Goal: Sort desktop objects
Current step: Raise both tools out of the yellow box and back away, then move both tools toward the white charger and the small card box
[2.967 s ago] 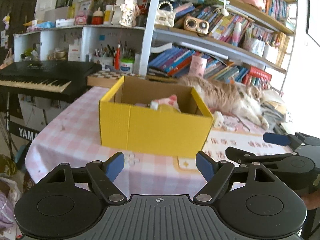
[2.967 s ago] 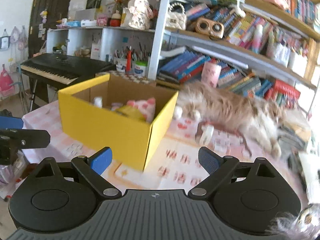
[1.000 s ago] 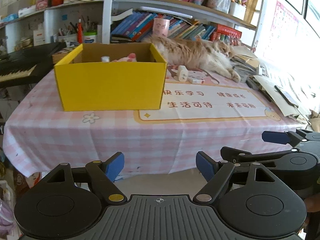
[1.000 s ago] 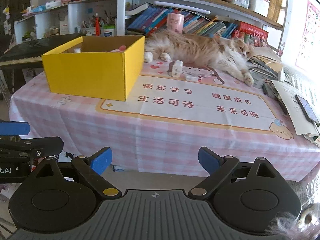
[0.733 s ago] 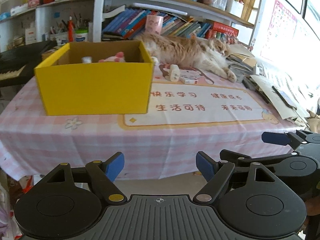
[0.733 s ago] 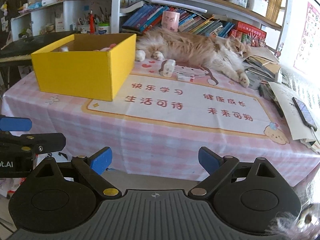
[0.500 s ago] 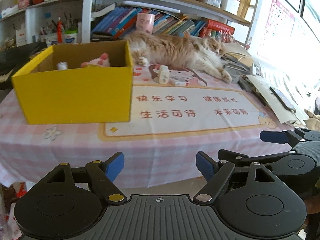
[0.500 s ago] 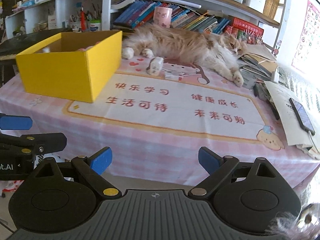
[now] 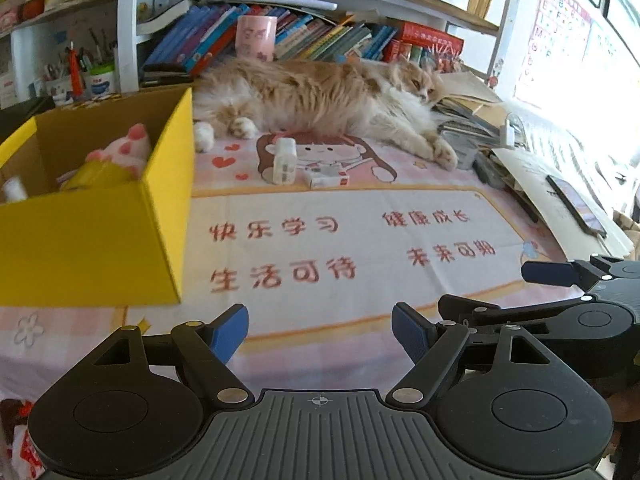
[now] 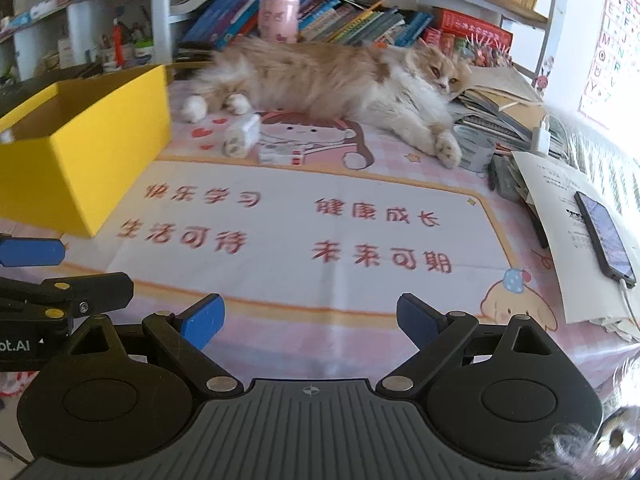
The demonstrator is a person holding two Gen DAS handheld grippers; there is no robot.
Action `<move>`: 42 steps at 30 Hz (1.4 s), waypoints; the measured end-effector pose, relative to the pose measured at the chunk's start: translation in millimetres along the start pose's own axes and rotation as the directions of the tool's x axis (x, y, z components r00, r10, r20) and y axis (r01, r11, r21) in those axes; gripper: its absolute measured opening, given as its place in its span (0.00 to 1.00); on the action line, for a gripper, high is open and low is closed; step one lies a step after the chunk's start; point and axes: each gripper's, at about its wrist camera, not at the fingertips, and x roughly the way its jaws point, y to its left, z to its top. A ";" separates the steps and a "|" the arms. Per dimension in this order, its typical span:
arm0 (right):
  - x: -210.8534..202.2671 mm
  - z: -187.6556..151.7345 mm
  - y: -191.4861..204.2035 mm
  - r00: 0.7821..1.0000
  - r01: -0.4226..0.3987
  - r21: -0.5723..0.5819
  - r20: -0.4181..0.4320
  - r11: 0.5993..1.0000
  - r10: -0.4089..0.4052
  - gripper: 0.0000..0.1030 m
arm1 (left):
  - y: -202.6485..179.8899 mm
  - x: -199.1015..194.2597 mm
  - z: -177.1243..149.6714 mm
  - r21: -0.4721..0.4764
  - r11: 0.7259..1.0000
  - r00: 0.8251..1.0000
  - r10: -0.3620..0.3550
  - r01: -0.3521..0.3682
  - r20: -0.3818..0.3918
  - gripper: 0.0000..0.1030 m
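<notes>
Left wrist view: the left gripper [image 9: 320,330] sits at the bottom centre, jaws spread wide and empty. Straight above it, in the middle of the frame, a small white bottle [image 9: 284,161] stands upright on the table mat [image 9: 360,240], touching a flat white-and-red packet [image 9: 327,178] whose long axis runs left to right. A yellow box [image 9: 92,240] fills the left edge; a cat [image 9: 320,96] lies behind.

Right wrist view: the right gripper [image 10: 310,320] is likewise released, holding nothing. The bottle [image 10: 242,136] and packet [image 10: 280,155] lie up and left of its jaws, so the left gripper looks better lined up.
</notes>
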 end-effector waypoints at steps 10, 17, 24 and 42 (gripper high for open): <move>40.1 26.0 -34.5 0.997 -0.075 0.002 -0.005 0.997 0.075 0.90 | -12.3 28.2 33.8 -0.006 0.996 0.996 0.094 -0.094 0.006 0.79; 62.7 39.9 -49.6 0.992 -0.125 -0.020 -0.010 0.992 0.124 0.90 | -18.4 57.6 56.4 -0.012 0.989 0.989 0.148 -0.148 0.000 0.79; 85.7 50.1 -65.3 0.989 -0.145 0.000 -0.024 0.989 0.145 0.90 | -18.7 89.2 81.4 -0.026 0.982 0.982 0.188 -0.188 0.001 0.79; 160.1 109.2 -27.8 0.961 -0.266 -0.086 0.053 0.960 0.271 0.88 | -7.8 111.9 111.4 -0.029 0.959 0.959 0.281 -0.282 -0.025 0.79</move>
